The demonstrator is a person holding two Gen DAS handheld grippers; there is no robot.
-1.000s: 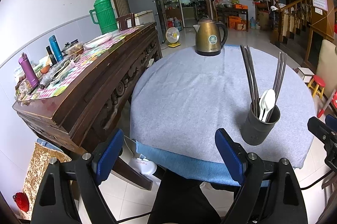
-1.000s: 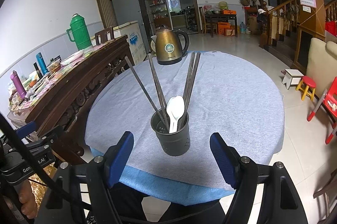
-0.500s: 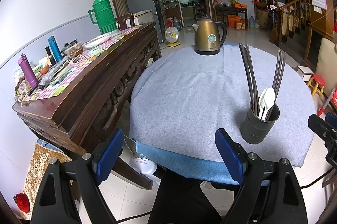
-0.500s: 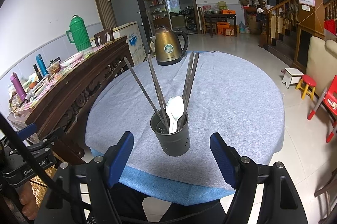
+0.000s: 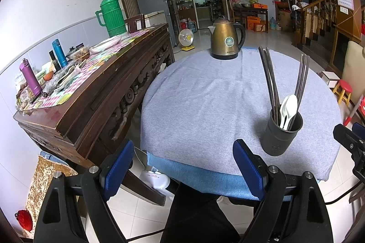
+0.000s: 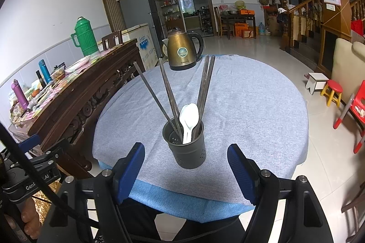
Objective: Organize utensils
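Observation:
A dark grey utensil holder (image 6: 185, 147) stands near the front edge of the round table's grey cloth (image 6: 251, 110). Several dark chopsticks (image 6: 205, 87) and white spoons (image 6: 189, 119) stick out of it. My right gripper (image 6: 186, 165) is open just in front of the holder, with nothing between its blue pads (image 6: 131, 171). In the left wrist view the same holder (image 5: 281, 135) is to the right, with the chopsticks (image 5: 270, 80) and the white spoons (image 5: 288, 109) in it. My left gripper (image 5: 182, 165) hangs open and empty over the table's front edge.
A brass-coloured kettle (image 5: 225, 39) stands at the far side of the table. A dark wooden sideboard (image 5: 95, 92) with a green thermos (image 5: 111, 14) and bottles runs along the left wall. Small stools (image 6: 332, 92) and a red chair (image 6: 355, 110) are on the floor at right.

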